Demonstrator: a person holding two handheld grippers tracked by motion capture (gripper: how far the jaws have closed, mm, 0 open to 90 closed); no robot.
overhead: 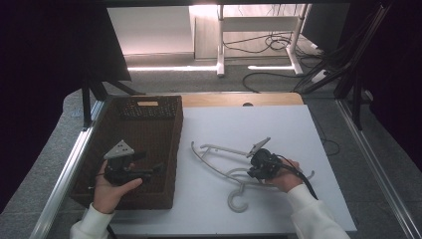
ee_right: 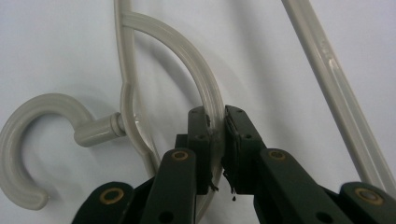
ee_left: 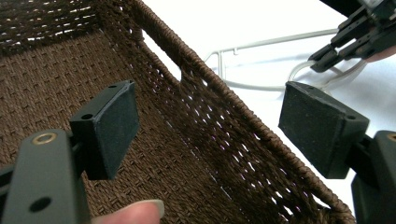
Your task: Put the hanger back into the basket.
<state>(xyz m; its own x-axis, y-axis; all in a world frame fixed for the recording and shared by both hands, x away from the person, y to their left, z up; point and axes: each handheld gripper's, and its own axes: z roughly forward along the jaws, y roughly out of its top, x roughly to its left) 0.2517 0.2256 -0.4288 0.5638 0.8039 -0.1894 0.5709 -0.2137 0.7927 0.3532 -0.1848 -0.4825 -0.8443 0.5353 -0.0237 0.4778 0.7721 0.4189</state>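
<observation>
I have the right tool (ee_right: 217,122) clamped on the cream plastic hanger (overhead: 224,167). From the right gripper view its two black jaws pinch the curved inner bar of the hanger, pressed tight against it from both sides, with the pads (ee_right: 232,140) squeezing the plastic just where that arc bends toward the neck. The hanger's hook (ee_right: 32,140) lies off to one side of the grip, curling open on the white surface (overhead: 278,129), and a long straight arm of the hanger runs past on the other side, apart from the jaws.

In the high view the hanger lies flat on the surface just beside the brown woven basket (overhead: 144,149), its hook pointing toward my edge and its arms spreading away from the basket's long wall. My right hand (overhead: 286,178) rests on the side of the hanger away from the basket, with the right tool over the hanger's middle.

My left tool (ee_left: 208,123) stands wide, nothing between its pads. It hovers over the inside of the basket, and its jaws straddle the basket's woven wall: one jaw hangs above the basket floor, the other above the rim on the hanger's side. My left hand (overhead: 112,186) holds it low near the basket's near end. Past that wall, in the left gripper view, I can see the hanger and the right tool on it.
</observation>
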